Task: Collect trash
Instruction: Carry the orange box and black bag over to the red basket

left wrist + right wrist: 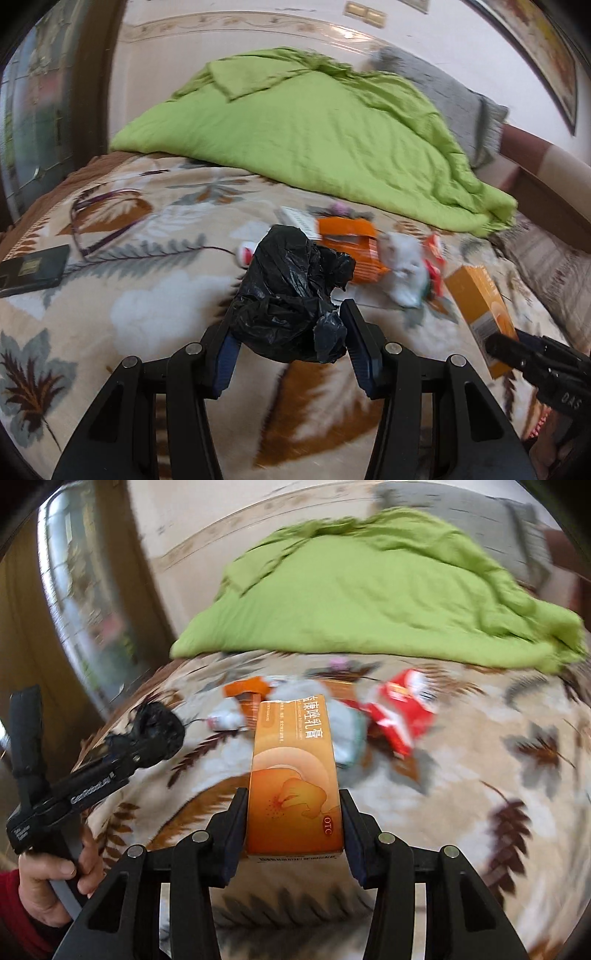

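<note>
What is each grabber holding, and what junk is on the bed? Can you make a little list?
left gripper: shut on black plastic bag
right gripper: shut on orange box
junk on bed: red wrapper, white crumpled wad, flattened orange carton
other things: dark phone-like slab
bedding: leaf-print blanket, green quilt

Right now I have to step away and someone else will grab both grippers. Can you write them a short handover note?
Left gripper: shut on the crumpled black bag, held above the bed.
Right gripper: shut on the orange box, also lifted.
Nothing is in the bag yet; its mouth is bunched shut.
Left on the leaf-print blanket: orange packet, white wad, red wrapper, small white-red piece.
Next, probably: open the bag, drop the box in, then gather the rest.
</note>
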`<action>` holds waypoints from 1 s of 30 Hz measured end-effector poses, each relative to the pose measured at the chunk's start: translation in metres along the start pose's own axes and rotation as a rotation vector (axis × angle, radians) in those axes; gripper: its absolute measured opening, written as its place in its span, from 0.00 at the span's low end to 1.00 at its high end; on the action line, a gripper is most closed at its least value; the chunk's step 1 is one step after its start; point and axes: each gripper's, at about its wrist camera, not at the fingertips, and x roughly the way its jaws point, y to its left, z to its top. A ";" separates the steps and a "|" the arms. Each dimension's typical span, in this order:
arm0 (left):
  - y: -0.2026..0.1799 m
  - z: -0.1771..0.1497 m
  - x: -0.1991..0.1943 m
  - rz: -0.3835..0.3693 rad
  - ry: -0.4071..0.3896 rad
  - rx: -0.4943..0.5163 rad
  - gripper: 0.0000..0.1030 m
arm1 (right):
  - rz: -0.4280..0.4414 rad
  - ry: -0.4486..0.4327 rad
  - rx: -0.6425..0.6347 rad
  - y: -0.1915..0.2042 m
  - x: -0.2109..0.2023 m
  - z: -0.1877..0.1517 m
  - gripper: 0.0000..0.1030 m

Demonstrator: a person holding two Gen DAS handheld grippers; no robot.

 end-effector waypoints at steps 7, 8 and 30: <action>-0.022 -0.012 -0.012 -0.039 -0.005 0.046 0.50 | -0.059 -0.093 0.041 -0.005 -0.034 -0.010 0.49; -0.025 -0.013 -0.011 -0.036 -0.003 0.061 0.50 | -0.058 -0.092 0.045 -0.008 -0.036 -0.012 0.49; -0.024 -0.015 0.008 -0.060 0.025 0.063 0.50 | -0.067 -0.055 0.034 -0.004 -0.020 -0.016 0.49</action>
